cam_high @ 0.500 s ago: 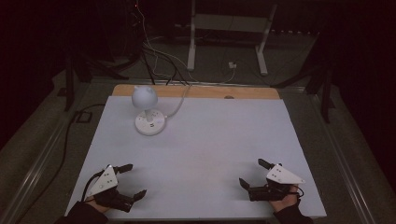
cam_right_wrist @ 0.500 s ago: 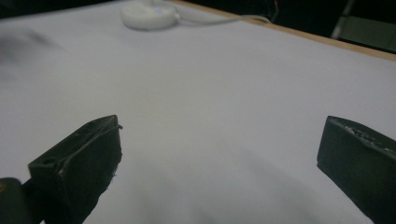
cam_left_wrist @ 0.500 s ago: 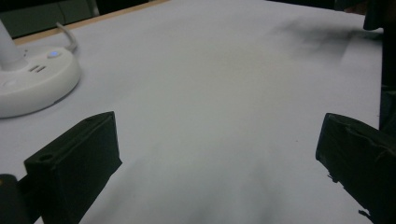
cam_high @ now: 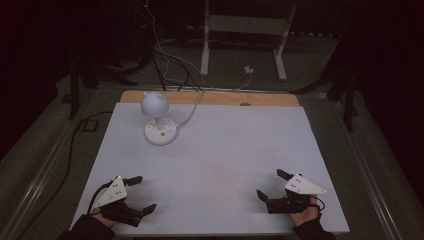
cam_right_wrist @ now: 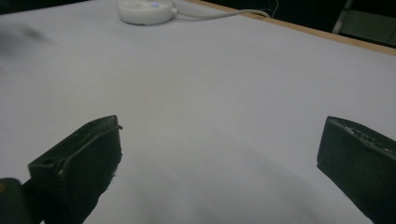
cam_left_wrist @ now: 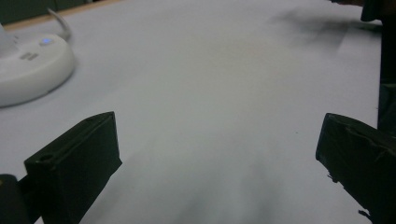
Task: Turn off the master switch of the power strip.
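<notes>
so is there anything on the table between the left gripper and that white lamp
Nothing visible. The left gripper is open and empty at the near edge, and only bare white table lies between it and the lamp at the far left.

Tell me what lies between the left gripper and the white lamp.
Nothing: in the high view the stretch of white table between the left gripper and the lamp is bare. The left gripper view shows the same.
</notes>
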Demonstrator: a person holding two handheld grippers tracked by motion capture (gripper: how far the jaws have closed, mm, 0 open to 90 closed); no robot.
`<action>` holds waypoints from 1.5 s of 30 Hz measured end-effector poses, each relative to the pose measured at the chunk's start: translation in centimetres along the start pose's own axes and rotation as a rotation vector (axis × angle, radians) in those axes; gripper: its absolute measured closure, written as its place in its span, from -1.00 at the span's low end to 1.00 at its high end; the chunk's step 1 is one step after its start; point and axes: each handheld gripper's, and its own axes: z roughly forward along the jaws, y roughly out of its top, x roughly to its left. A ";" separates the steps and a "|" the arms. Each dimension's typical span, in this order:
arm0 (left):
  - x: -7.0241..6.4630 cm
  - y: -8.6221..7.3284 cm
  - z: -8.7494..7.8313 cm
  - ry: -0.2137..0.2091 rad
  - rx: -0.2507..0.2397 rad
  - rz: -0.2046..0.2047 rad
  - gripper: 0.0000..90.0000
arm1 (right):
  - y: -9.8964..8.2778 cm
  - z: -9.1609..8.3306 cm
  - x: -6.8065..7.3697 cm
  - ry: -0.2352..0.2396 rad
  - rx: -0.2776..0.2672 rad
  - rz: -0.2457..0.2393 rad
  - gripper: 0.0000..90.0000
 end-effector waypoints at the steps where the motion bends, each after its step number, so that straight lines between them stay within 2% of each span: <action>1: 0.0 0.0 0.0 0.000 0.000 0.000 -0.99 | 0.1 0.0 0.0 0.006 -0.009 0.001 -1.00; 6: -0.2 0.1 0.2 -0.013 0.022 0.010 -0.99 | 0.2 0.1 0.3 0.007 -0.008 -0.018 -1.00; 9: -0.2 0.1 0.3 -0.028 0.014 -0.002 -0.99 | 0.2 0.3 0.6 0.007 0.000 -0.027 -1.00; 12: -0.3 0.2 0.3 -0.034 0.016 0.003 -0.99 | 0.4 0.3 0.8 0.017 -0.008 -0.036 -1.00; 24: -0.9 1.0 0.7 -0.075 0.020 0.014 -0.99 | 0.4 0.4 1.0 0.012 -0.010 -0.030 -1.00; 28: -1.2 1.4 0.9 -0.088 0.043 0.035 -0.99 | 0.4 0.3 1.1 0.007 -0.010 -0.031 -1.00; 31: -1.3 1.7 1.0 -0.106 0.065 0.028 -0.99 | 0.4 0.3 1.1 0.005 -0.016 -0.033 -1.00; 41: -1.5 3.4 0.9 -0.120 0.048 0.035 -0.99 | 0.6 0.0 1.1 -0.003 -0.032 -0.028 -1.00; 45: -1.4 3.8 0.9 -0.122 0.045 0.042 -0.99 | 0.6 -0.1 1.3 -0.005 -0.037 -0.041 -1.00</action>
